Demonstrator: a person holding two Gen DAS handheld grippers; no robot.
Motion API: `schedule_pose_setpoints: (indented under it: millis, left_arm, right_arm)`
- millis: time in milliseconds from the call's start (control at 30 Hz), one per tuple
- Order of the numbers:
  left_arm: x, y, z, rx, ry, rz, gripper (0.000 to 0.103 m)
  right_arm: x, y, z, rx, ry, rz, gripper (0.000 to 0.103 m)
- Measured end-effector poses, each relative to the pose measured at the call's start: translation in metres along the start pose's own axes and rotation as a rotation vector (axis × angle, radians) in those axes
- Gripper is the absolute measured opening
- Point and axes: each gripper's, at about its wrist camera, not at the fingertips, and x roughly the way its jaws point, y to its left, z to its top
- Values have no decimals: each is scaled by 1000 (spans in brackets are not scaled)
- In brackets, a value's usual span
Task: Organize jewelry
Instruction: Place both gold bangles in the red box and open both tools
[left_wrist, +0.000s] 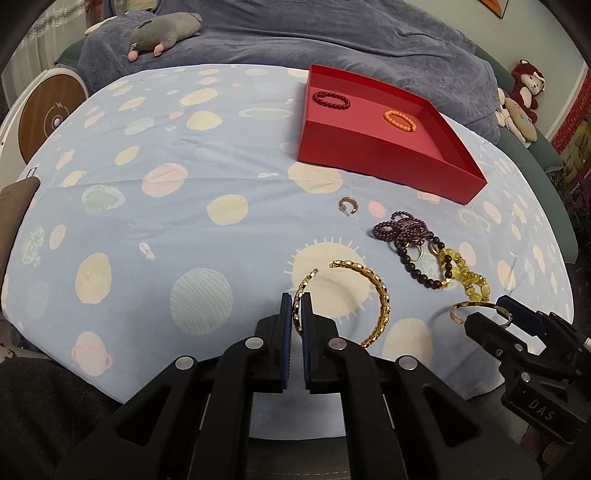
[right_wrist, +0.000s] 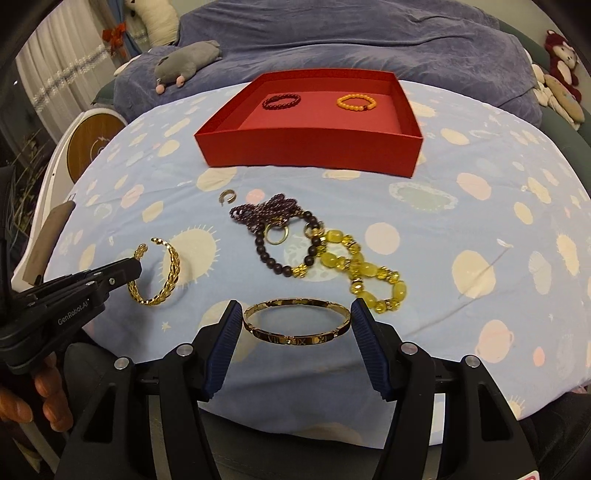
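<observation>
Red box (right_wrist: 310, 155): two bracelets (right_wrist: 281, 101); two claws (left_wrist: 296, 306).

The left gripper (right_wrist: 135, 271) carries "GenRobot.AI" in white along its black body in the right wrist view; the right gripper (left_wrist: 504, 314) shows "DAS" on its housing in the left wrist view; the gold bangle (right_wrist: 295, 321) bears Roman numerals, "IX" legible.

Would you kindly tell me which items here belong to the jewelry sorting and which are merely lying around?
Job:
red box
dark red bracelet and orange bracelet, inside the box
gold cuff, in left gripper
gold bangle, between right gripper fingers
bead pile
small ring

Lying about:
grey plush
red plush
blanket
</observation>
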Motion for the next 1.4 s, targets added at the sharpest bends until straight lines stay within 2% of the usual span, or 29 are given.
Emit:
schedule_pose_setpoints:
  millis: [300, 533, 733, 900, 1133, 1267, 1400]
  left_arm:
    - [-11, -26, 41, 28, -36, -46, 5]
    - [-3, -49, 105, 66, -78, -74, 5]
    - [33, -65, 171, 93, -87, -72, 5]
    - [78, -68, 208, 98, -55, -43, 5]
    - [127, -64, 226, 101, -5, -11, 5]
    - [139, -62, 229, 112, 4, 19, 6]
    - [144, -56, 231, 88, 4, 13, 10]
  right_arm:
    - [-22, -30, 38, 30, -77, -12, 58]
    - [-18, -45, 105, 35, -139, 9, 58]
    - [13, -55, 175, 58, -166, 41, 58]
    - [52, -52, 213, 35, -158, 42, 59]
    - [107, -56, 230, 12, -97, 25, 59]
    - [129, -58, 229, 3, -58, 15, 59]
    - [140, -58, 225, 6, -27, 18, 59]
